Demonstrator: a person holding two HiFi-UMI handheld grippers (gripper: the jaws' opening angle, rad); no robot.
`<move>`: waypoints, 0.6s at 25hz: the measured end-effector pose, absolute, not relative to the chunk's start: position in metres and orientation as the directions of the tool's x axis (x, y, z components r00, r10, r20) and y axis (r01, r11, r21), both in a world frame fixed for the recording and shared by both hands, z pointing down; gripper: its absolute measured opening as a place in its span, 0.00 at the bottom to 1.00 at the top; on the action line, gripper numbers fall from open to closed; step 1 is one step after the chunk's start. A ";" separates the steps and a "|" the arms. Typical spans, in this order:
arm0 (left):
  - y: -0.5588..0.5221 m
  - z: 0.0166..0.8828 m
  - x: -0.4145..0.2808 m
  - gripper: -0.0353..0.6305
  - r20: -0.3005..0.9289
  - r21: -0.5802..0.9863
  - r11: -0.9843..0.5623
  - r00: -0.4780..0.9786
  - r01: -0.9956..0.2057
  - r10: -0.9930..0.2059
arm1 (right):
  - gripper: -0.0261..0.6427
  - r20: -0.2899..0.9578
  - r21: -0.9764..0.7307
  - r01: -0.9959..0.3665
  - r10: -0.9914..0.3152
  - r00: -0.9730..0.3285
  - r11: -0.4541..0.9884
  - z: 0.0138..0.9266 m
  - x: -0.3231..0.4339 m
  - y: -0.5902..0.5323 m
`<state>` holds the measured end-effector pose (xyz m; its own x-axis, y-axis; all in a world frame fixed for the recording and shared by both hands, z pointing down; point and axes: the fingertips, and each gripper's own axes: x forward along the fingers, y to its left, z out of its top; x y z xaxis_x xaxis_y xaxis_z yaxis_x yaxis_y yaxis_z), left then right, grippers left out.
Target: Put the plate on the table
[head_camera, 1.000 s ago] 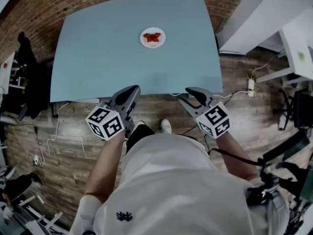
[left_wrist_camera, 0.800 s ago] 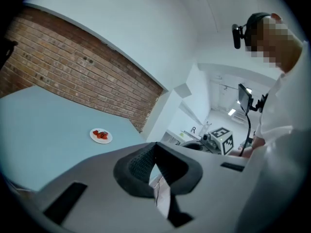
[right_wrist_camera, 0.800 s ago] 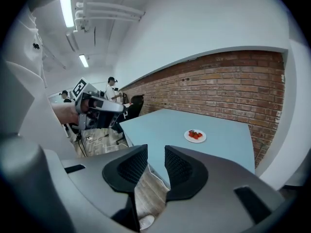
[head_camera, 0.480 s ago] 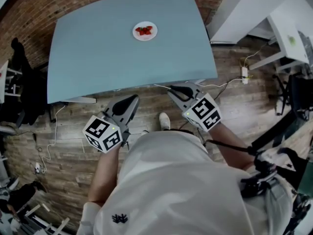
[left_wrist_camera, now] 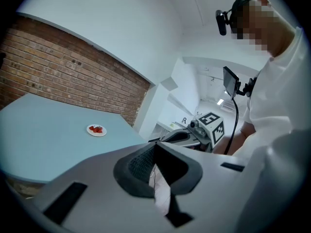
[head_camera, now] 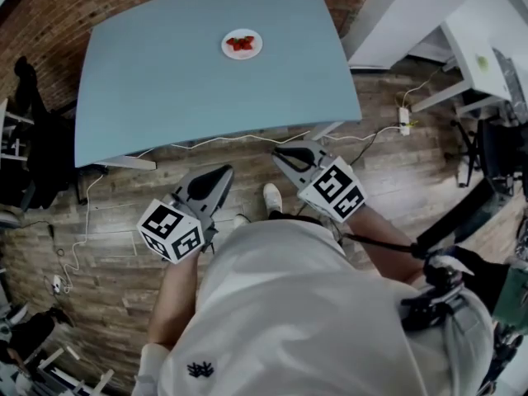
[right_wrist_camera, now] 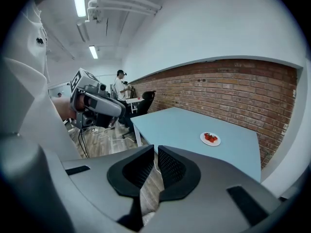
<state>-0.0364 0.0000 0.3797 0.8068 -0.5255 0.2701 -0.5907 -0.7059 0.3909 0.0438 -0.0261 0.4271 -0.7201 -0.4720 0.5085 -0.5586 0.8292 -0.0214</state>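
The plate (head_camera: 242, 44) is seen already set on the counter (head_camera: 165, 97), toward twelve o'clock; placing is judged done. At six o'clock, off the counter, the left gripper (head_camera: 221, 173) is held pressed together, empty, and the right gripper (head_camera: 282, 152) is closing on nothing. No further grasp seems needed

The left gripper (head_camera: 216, 176) is held low in front of the body, its jaws shut tight with nothing in them. The right gripper (head_camera: 286, 155) is just beside it, its jaws closing on nothing, with a thin gap between them. The left arm (head_camera: 176, 291) and the right arm (head_camera: 381, 228) are bent.
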 end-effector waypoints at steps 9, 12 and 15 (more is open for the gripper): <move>0.023 0.379 -0.045 0.06 0.278 0.354 -0.751 0.830 -0.557 -0.484 | 0.09 0.491 -0.007 -0.565 -0.489 -0.721 0.825 0.417 0.023 -0.001; 0.031 0.378 -0.049 0.06 0.278 0.348 -0.759 0.833 -0.551 -0.477 | 0.09 0.491 -0.001 -0.568 -0.495 -0.717 0.823 0.416 0.018 0.006; 0.042 0.379 -0.056 0.06 0.279 0.348 -0.759 0.834 -0.550 -0.476 | 0.09 0.494 0.003 -0.563 -0.491 -0.718 0.827 0.416 0.009 0.017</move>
